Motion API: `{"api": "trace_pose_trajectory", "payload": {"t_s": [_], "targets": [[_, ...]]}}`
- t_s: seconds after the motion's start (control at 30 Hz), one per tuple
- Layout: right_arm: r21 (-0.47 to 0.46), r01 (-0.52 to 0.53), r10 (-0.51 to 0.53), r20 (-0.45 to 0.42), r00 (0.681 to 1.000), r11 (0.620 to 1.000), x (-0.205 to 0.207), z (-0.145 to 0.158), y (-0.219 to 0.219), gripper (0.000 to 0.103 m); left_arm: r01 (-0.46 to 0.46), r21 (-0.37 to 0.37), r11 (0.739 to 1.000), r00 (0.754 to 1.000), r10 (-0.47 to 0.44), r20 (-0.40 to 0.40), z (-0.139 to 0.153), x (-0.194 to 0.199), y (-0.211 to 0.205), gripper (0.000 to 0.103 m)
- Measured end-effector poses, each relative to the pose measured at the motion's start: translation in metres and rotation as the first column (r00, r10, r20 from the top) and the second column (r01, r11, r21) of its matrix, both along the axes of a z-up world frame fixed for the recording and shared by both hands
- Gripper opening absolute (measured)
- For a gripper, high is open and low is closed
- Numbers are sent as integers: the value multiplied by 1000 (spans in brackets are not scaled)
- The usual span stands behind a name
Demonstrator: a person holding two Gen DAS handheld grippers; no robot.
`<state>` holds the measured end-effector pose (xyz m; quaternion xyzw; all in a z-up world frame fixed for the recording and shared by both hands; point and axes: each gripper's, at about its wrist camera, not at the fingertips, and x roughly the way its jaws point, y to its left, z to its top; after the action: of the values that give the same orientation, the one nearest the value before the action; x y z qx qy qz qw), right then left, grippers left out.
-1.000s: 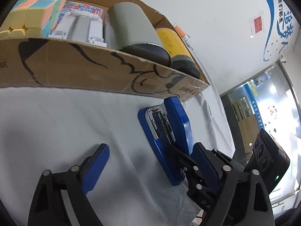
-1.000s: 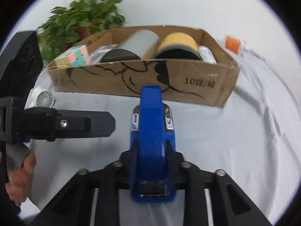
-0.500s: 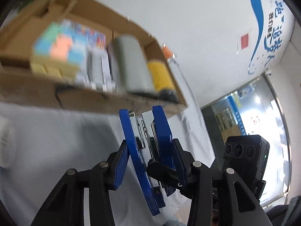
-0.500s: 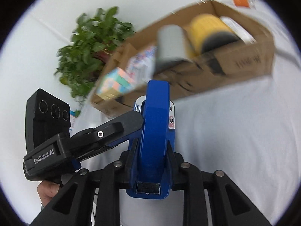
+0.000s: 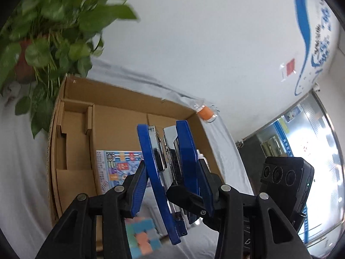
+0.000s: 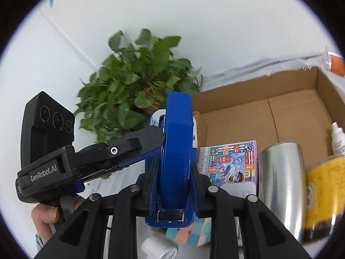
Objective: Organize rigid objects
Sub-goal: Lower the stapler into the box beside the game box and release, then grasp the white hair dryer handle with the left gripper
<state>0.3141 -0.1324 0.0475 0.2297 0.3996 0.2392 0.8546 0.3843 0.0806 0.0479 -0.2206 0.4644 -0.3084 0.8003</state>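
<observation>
Right wrist: both claws grip the blue stapler (image 6: 175, 151); cardboard box (image 6: 254, 99) holds a silver cylinder (image 6: 280, 183).

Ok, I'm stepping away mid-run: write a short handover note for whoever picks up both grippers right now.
Left gripper: shut on the blue stapler, across its base and top arm.
Right gripper: shut on the same stapler's sides.
Stapler is held in the air over the cardboard box.
Already in the box: pastel cube, printed card, silver cylinder, yellow roll, white bottle.
Left: lower the stapler into free floor space, release both.
</observation>
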Motion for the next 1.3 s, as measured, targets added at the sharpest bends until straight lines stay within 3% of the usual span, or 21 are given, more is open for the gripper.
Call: {"api": "trace_pose_trajectory", "payload": {"t_s": [0.2, 0.3, 0.5, 0.57, 0.63, 0.7, 0.8, 0.87, 0.9, 0.93, 0.97, 1.0, 1.07, 1.17, 1.27, 1.3], "targets": [[-51, 29, -36, -146, 989, 998, 37, -59, 15, 25, -14, -38, 999, 985, 7, -170, -81, 55, 11, 42], [-96, 46, -64, -191, 980, 994, 44, -84, 28, 26, 2, -28, 1000, 980, -8, -199, -102, 59, 15, 43], [-193, 110, -141, -155, 978, 975, 40, -84, 46, 27, 17, 7, 1000, 984, -16, -175, -100, 56, 17, 45], [-206, 143, -176, -148, 973, 968, 36, -85, 47, 28, 23, 52, 998, 989, -15, -149, -93, 48, 13, 47], [-227, 190, -226, -146, 963, 955, 32, -85, 48, 28, 12, 90, 996, 994, -2, -106, -80, 39, 14, 58], [-256, 228, -269, -138, 953, 939, 31, -86, 51, 28, -18, 113, 993, 999, 23, -49, -64, 28, 21, 58], [-264, 213, -256, -141, 956, 941, 30, -85, 60, 34, -69, 160, 985, 997, 61, 54, -36, 1, 37, 58], [-252, 188, -222, -115, 968, 949, 22, -76, 59, 49, -121, 206, 971, 984, 90, 154, -11, -30, 53, 59], [-258, 168, -194, -77, 978, 951, 13, -66, 57, 66, -147, 226, 963, 975, 104, 195, 2, -48, 61, 72], [-283, 170, -185, -25, 983, 944, 3, -56, 55, 75, -190, 248, 950, 961, 128, 244, 16, -70, 69, 88], [-318, 188, -179, 56, 982, 929, -13, -44, 52, 79, -223, 261, 939, 948, 147, 281, 24, -88, 80, 96], [-348, 206, -165, 143, 976, 915, -32, -31, 48, 85, -268, 277, 923, 927, 169, 336, 33, -113, 88, 102], [-381, 214, -132, 229, 964, 899, -67, -17, 39, 87, -320, 308, 896, 898, 183, 401, 37, -148, 95, 102], [-398, 182, -99, 219, 971, 899, -111, -28, 24, 89, -343, 365, 865, 899, 190, 395, 11, -195, 95, 102], [-401, 118, -61, 151, 987, 909, -142, -62, 16, 89, -289, 373, 882, 939, 185, 290, -43, -224, 87, 101], [-390, 84, -41, 117, 992, 917, -145, -71, 15, 89, -264, 369, 891, 952, 181, 246, -58, -228, 86, 95]]}}
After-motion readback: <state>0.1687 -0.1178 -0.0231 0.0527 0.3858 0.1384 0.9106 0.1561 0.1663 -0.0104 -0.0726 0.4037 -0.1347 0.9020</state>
